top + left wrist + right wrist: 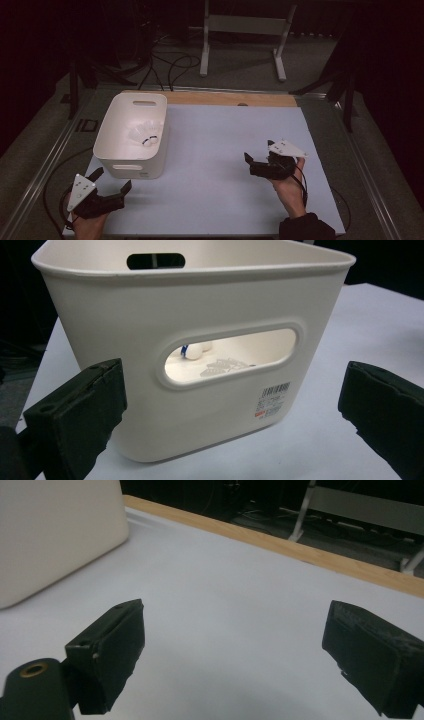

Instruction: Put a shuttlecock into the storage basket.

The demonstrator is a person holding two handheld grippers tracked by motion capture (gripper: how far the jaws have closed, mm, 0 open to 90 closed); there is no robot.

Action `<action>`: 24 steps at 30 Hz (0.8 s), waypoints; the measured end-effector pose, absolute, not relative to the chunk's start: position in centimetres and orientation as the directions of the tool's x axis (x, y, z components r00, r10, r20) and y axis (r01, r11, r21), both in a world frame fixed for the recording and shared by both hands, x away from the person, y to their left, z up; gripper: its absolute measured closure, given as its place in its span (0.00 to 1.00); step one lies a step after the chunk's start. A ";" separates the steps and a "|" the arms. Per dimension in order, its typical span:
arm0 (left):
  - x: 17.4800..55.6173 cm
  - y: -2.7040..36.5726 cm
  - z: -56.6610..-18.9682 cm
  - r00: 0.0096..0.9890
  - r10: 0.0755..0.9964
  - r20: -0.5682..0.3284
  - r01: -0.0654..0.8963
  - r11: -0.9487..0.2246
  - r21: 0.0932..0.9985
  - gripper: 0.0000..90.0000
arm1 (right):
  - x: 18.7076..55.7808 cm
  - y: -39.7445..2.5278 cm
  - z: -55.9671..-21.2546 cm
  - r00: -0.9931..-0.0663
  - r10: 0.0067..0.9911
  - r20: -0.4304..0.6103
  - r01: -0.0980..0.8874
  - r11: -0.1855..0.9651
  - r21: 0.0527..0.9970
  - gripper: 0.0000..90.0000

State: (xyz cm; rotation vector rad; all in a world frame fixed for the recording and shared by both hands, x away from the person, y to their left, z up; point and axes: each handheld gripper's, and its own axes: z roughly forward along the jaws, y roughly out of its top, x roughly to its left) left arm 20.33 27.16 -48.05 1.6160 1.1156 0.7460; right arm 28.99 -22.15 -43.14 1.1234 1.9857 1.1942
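left gripper (112, 181): jaws wide apart, holds nothing, just in front of the white bin (131, 135), not touching it | right gripper (257, 151): jaws wide apart, holds nothing, far to the bin's right over the table (215, 165) | shuttlecocks (145, 134): lying inside the bin

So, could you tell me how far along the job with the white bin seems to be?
Shuttlecocks already lie inside the white bin, and their white shapes show through its handle slot in the left gripper view. Nothing is in hand: the left claw stands open just in front of the bin, and the right claw is open over bare table. No loose pieces lie on the table, so little seems left.
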 end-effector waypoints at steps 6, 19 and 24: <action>20.4 27.3 -48.0 0.387 0.920 -0.061 0.307 -0.066 0.949 0.00 | 27.6 -23.5 -43.9 -0.481 0.877 -0.025 0.346 0.216 0.913 0.11; 20.8 27.1 -47.9 0.388 0.920 -0.062 0.304 -0.065 0.950 0.00 | 25.1 -25.5 -46.1 -0.457 0.890 0.006 0.301 0.148 0.942 0.11; 21.0 26.9 -48.0 0.392 0.918 -0.061 0.308 -0.069 0.949 0.00 | 24.7 -25.6 -46.8 -0.460 0.888 0.002 0.290 0.148 0.945 0.11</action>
